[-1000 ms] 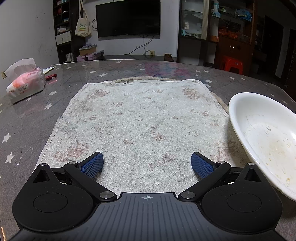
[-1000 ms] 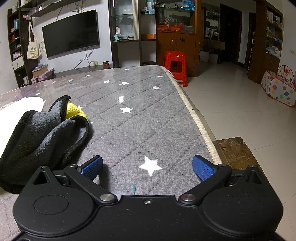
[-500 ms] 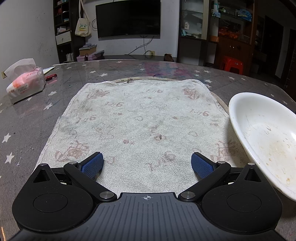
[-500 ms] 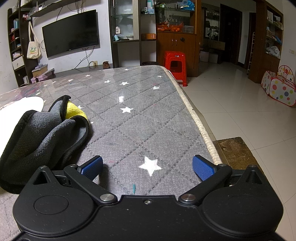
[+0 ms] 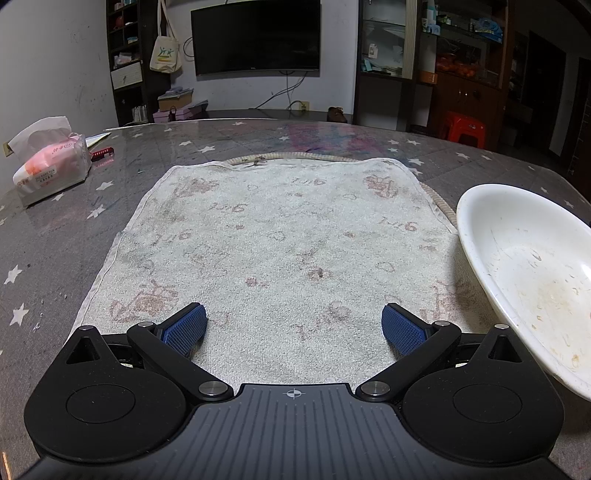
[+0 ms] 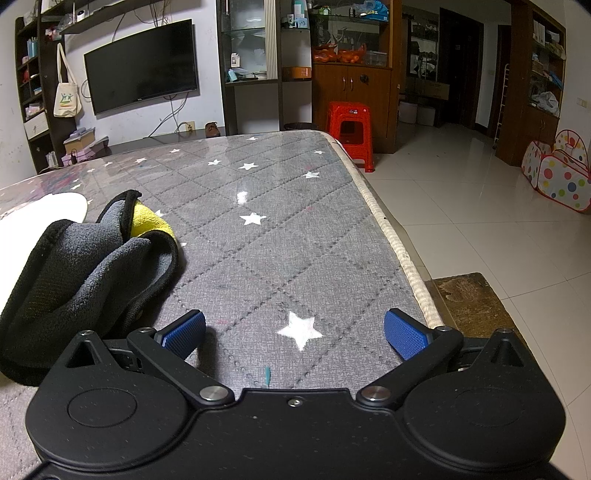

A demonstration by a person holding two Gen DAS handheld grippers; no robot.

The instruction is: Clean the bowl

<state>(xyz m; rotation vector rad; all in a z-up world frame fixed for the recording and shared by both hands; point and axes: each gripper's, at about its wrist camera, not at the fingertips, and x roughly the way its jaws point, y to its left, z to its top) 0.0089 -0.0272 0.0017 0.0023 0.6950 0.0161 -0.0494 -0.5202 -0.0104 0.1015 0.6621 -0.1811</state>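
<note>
On the worktop [image 6: 295, 229] both hand-held grippers gape wide and empty: right hand-held gripper [image 6: 294, 332] should pinch grey cloth [image 6: 81, 266], left hand-held gripper [image 5: 293, 325] steady dirty bowl [image 5: 524, 258] rim.

Grey star-print tabletop [image 5: 66, 236] with a stained white towel [image 5: 280, 240] spread flat on it, and a pink tissue pack [image 5: 51, 168] off near the far left edge. There's a dark TV [image 5: 256, 35] on the back wall, a tote bag [image 5: 166, 55] hanging beside it, and a red plastic stool [image 6: 349, 127] on the tiled floor
</note>
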